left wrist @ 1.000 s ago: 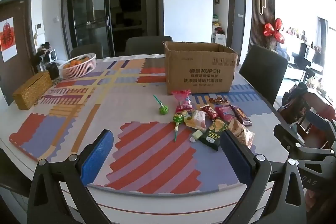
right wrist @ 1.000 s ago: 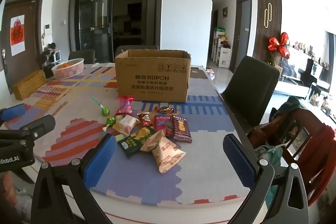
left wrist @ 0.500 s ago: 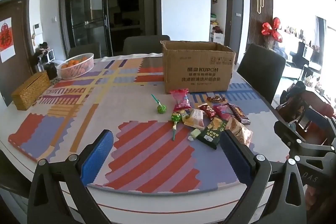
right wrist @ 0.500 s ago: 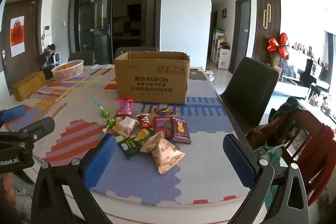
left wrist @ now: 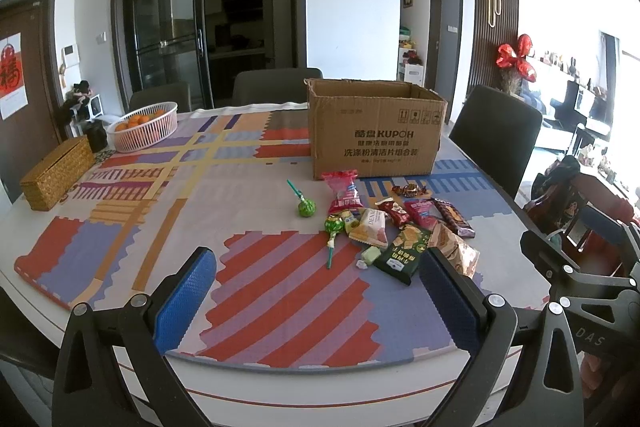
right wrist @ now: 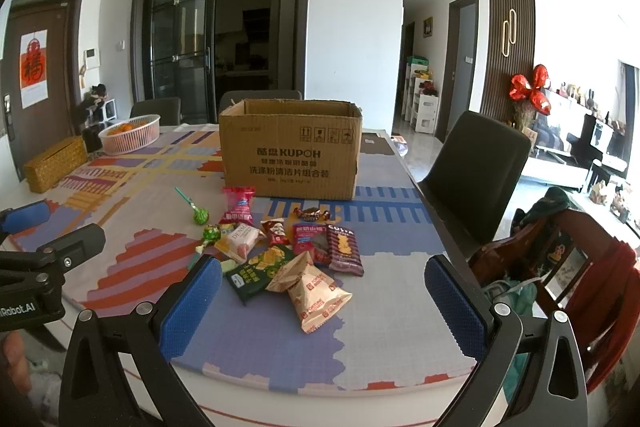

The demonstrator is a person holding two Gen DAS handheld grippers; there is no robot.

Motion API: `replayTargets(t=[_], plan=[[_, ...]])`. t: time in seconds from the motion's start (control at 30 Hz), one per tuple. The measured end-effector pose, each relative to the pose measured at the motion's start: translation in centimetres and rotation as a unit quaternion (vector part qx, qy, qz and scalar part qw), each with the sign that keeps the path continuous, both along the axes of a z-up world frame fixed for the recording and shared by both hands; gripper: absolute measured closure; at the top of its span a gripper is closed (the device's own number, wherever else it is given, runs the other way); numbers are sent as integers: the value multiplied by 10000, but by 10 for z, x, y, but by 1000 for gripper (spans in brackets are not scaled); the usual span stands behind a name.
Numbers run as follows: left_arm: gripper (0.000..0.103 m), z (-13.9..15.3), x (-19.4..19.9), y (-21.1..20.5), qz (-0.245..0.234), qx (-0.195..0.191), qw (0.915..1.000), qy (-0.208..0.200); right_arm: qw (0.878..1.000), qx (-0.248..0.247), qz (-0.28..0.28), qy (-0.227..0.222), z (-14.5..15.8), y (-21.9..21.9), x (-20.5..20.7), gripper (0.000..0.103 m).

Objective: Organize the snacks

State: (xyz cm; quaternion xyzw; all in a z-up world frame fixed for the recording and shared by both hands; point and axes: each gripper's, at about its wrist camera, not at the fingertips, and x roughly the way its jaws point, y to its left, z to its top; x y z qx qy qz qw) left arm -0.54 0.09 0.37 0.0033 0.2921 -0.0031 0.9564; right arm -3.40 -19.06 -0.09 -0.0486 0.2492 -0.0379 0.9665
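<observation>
An open cardboard box [left wrist: 376, 129] [right wrist: 291, 150] stands on the patterned table mat. In front of it lie several snacks: a red candy bag [left wrist: 343, 189] [right wrist: 239, 206], two green lollipops [left wrist: 306, 207] [right wrist: 201, 216], a dark green packet [left wrist: 404, 253] [right wrist: 258, 269], a tan packet [right wrist: 314, 291] [left wrist: 454, 251] and a dark brown packet [right wrist: 345, 249]. My left gripper [left wrist: 318, 301] is open and empty above the table's near edge, left of the pile. My right gripper [right wrist: 324, 307] is open and empty, low over the near edge just before the tan packet.
A white basket of oranges [left wrist: 143, 126] and a woven box [left wrist: 56, 173] sit at the far left of the table. Dark chairs [right wrist: 476, 163] stand at the right and back. A wooden chair with clothes [right wrist: 560, 259] is close on the right.
Both grippers have drifted slightly; the snack pile and box sit a little higher and closer in view. Nothing was grasped or moved on the table.
</observation>
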Motion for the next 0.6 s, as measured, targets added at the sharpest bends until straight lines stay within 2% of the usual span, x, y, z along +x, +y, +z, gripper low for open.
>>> replayTargets(t=[0.6], plan=[[0,0,0,0,-17,-10,10000,1,10000,-12,2,-21,0,0,-1,1]])
